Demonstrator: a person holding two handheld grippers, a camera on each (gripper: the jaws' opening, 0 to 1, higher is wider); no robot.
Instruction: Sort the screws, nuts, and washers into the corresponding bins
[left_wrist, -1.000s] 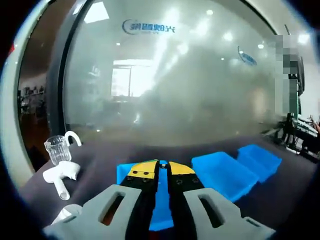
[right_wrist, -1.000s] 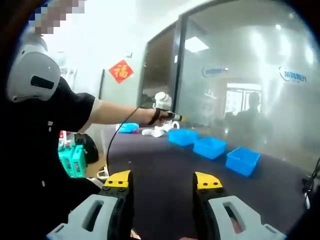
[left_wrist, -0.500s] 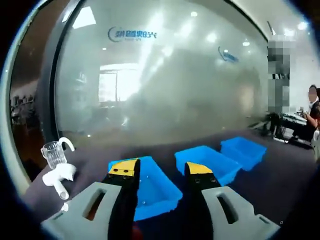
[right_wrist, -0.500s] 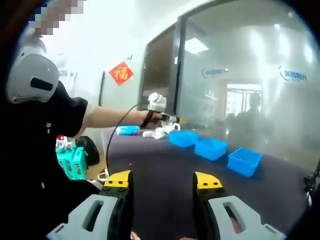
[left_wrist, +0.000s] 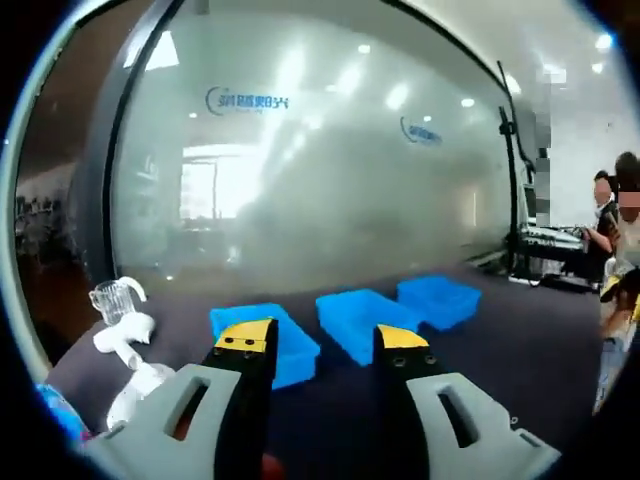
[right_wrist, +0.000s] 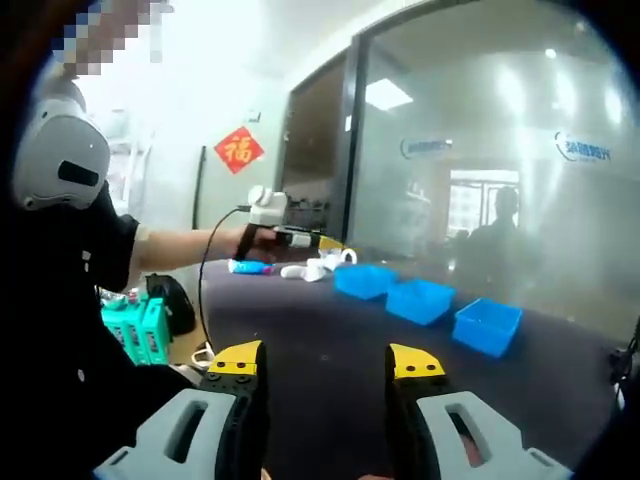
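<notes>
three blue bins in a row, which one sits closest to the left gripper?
The end bin beside the white parts: in the left gripper view it sits just behind the left gripper; the middle bin and far bin lie further off.

Three blue bins stand in a row on the dark tabletop, open side up, each a shallow rectangular plastic tray with a raised rim. In the left gripper view they sit just below mid-frame: the left bin partly behind a jaw tip, the middle bin close beside it, and the right bin farther back toward the right. In the right gripper view the same row runs diagonally at centre right, apart from one another. Their contents are too small and blurred to make out; no screws, nuts or washers can be told.
</notes>
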